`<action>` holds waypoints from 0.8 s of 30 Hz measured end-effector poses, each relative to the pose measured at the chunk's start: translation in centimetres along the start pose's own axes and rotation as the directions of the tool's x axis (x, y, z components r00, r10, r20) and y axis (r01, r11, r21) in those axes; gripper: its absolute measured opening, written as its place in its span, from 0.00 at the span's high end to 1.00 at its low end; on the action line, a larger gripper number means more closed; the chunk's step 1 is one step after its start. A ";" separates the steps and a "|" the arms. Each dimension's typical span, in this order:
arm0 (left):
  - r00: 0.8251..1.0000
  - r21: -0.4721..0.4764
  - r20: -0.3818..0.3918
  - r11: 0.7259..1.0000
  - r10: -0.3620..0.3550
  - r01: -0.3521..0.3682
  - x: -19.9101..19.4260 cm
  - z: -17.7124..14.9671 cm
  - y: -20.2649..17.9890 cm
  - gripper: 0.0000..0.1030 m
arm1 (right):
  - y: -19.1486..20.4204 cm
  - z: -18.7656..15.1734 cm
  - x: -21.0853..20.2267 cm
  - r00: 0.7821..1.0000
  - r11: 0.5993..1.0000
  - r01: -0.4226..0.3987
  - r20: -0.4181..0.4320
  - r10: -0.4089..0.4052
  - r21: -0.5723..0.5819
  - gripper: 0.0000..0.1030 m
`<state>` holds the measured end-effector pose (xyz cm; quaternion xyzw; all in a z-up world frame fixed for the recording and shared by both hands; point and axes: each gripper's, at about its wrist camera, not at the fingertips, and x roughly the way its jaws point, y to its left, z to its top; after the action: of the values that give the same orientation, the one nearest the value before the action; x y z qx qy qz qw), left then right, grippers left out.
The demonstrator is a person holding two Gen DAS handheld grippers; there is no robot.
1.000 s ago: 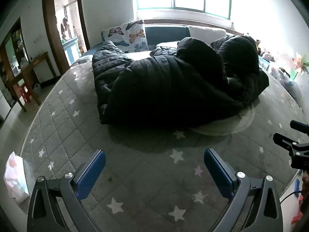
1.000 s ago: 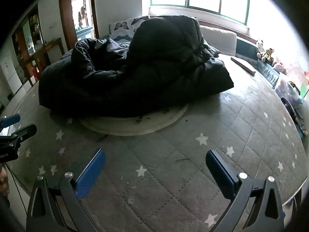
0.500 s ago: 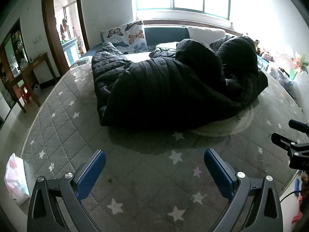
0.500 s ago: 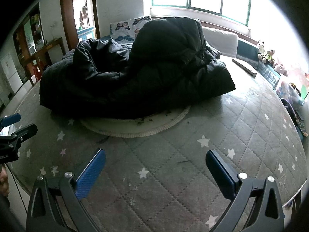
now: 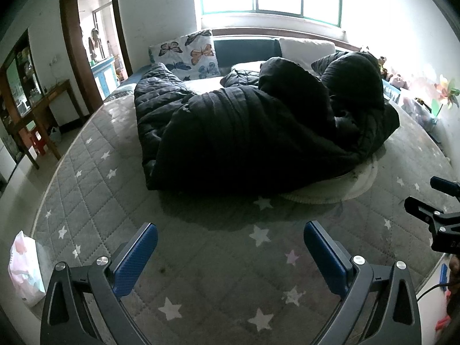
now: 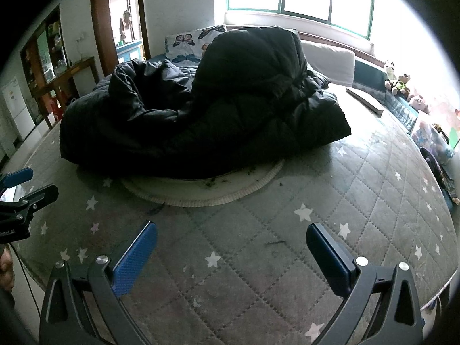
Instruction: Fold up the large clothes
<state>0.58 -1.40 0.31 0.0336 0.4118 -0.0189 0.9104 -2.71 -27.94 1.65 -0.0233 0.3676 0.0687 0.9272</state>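
Both grippers (image 5: 230, 254) (image 6: 231, 256) slightly nearer black coat (image 5: 258, 132)

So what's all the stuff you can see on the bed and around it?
Puffy coat: one, black, crumpled in a heap mid-bed.
Round mat: one, cream, under the coat.
Mattress: one, grey with stars.
Butterfly pillow: one, white, at the head.
Plain pillow: one, white, beside it.
Soft toys: a few, by the window side.
Plastic bag: one, pink-white, at the bed's left edge.
Left gripper: blue pads, open, empty.
Right gripper: blue pads, open, empty.
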 end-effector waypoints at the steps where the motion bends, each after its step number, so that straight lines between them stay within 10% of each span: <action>1: 1.000 0.000 -0.002 1.000 0.001 -0.001 0.1 0.0 0.0 0.00 | 0.0 0.0 0.0 1.000 1.000 0.000 0.000 0.000 0.000 0.00; 24: 1.000 0.077 0.005 0.997 0.009 -0.010 1.5 2.5 0.1 0.00 | 0.5 1.5 1.2 1.000 0.998 -0.027 -0.016 0.026 -0.050 0.00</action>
<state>3.40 -1.45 0.85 0.0705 0.4084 -0.0305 0.9095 -0.94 -27.14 1.94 -0.0422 0.3731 0.0898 0.9225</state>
